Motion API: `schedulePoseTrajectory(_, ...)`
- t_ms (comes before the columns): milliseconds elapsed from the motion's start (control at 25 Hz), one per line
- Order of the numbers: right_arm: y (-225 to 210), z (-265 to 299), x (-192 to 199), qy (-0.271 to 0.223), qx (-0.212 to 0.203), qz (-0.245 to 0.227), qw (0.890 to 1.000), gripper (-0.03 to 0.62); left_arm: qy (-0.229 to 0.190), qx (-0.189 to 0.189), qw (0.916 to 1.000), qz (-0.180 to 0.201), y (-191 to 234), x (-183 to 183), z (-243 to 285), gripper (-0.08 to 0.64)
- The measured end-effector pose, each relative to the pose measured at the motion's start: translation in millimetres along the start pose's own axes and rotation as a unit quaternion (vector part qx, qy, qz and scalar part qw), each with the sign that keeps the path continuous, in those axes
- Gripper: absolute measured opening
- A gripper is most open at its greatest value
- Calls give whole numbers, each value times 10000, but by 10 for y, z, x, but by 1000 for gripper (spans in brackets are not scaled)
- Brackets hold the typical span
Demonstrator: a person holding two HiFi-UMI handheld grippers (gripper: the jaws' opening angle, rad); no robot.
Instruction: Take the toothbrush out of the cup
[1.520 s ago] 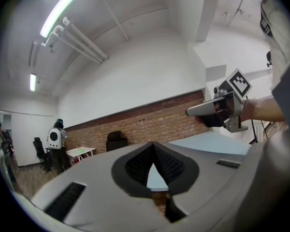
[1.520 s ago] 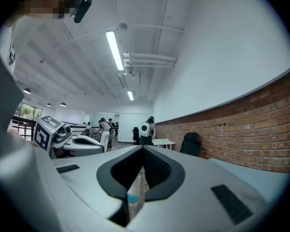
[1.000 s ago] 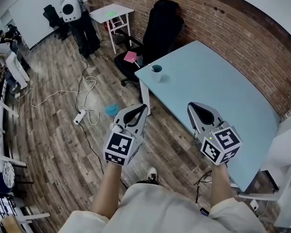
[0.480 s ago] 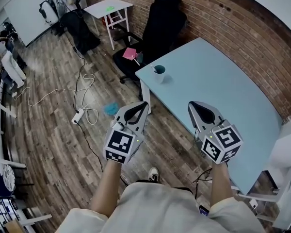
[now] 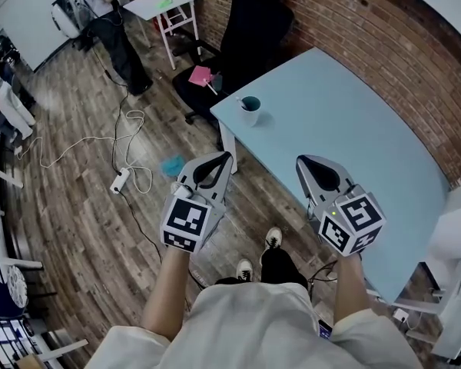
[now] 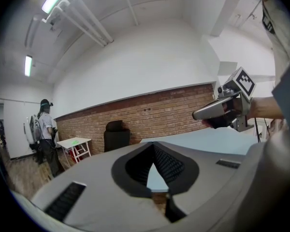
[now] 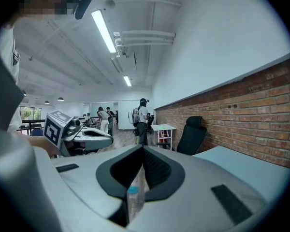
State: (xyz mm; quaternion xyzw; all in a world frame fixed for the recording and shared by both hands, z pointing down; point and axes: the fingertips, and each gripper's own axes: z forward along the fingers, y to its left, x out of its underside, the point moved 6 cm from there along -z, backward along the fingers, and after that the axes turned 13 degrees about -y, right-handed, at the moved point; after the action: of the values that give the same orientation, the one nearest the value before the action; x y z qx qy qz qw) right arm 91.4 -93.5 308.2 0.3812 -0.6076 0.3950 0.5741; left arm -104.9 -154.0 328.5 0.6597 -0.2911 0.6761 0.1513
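White cup [image 5: 250, 112] holding toothbrush [image 5: 241, 101] on blue table [image 5: 346, 141] corner, left tongs [image 5: 226, 157] and right tongs [image 5: 301, 162] well apart from it

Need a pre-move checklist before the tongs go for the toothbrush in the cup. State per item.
1. Toothbrush in the cup: ok, its handle sticks up past the rim.
2. Cup upright on the table: ok, it stands near the corner.
3. Left tongs open for a grasp: not ok, shut and empty.
4. Right tongs open for a grasp: not ok, shut and empty.
5. Tongs at the cup: not ok, both are held well short of it.
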Motion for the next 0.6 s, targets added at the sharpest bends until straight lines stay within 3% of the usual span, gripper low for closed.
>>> schedulePoseTrajectory(600,-718,681,175,124,-105,450,9989,18,198,-135,9997,6,447,256,726,6)
